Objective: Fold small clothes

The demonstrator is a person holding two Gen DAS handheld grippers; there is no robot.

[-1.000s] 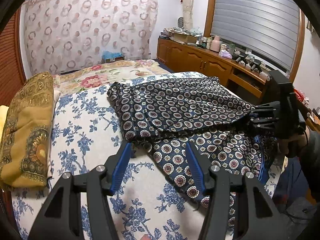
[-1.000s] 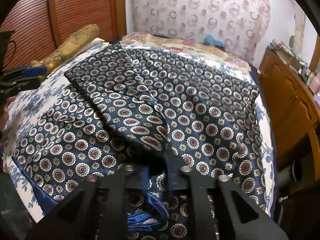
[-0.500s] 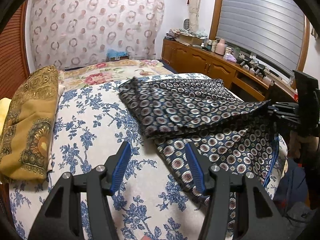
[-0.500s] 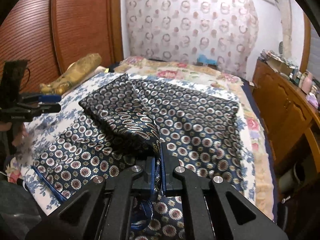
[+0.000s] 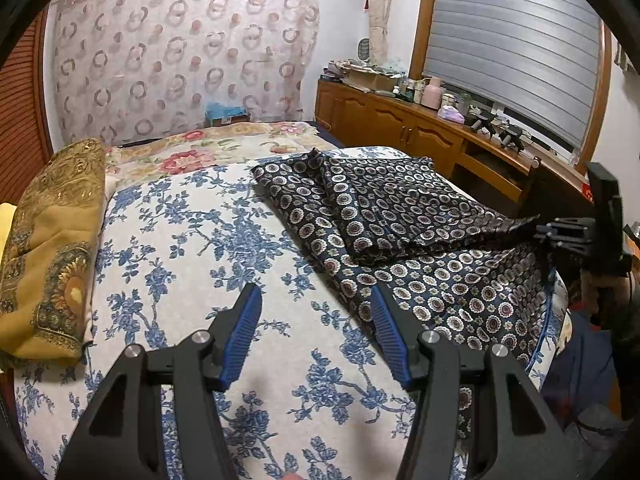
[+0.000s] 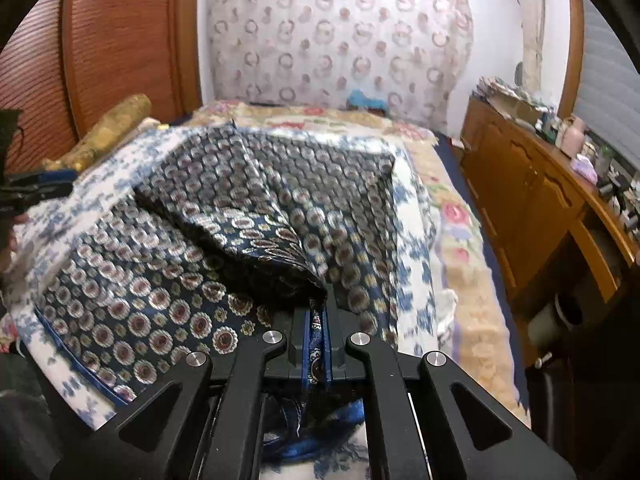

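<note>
A dark navy garment with round medallion print (image 5: 400, 216) lies partly folded on the right half of the bed; it also fills the right wrist view (image 6: 248, 208). My right gripper (image 6: 318, 320) is shut on a corner of the garment and holds it lifted and pulled taut; it shows at the right edge of the left wrist view (image 5: 560, 236). My left gripper (image 5: 316, 320) is open and empty, above the blue-flowered bed sheet (image 5: 192, 248), left of the garment's near edge. It shows at the left edge of the right wrist view (image 6: 36, 188).
A folded gold patterned cloth (image 5: 48, 240) lies along the bed's left side. A wooden cabinet (image 5: 420, 136) with clutter on top runs along the right wall under a shuttered window. A patterned curtain (image 5: 180, 60) hangs behind the bed. A floral blanket (image 5: 208, 148) covers the far end.
My right gripper has pulled the garment corner back and up, drawing the fold taut toward the bed's right edge. My left gripper has drawn back, staying open and clear of the garment.
</note>
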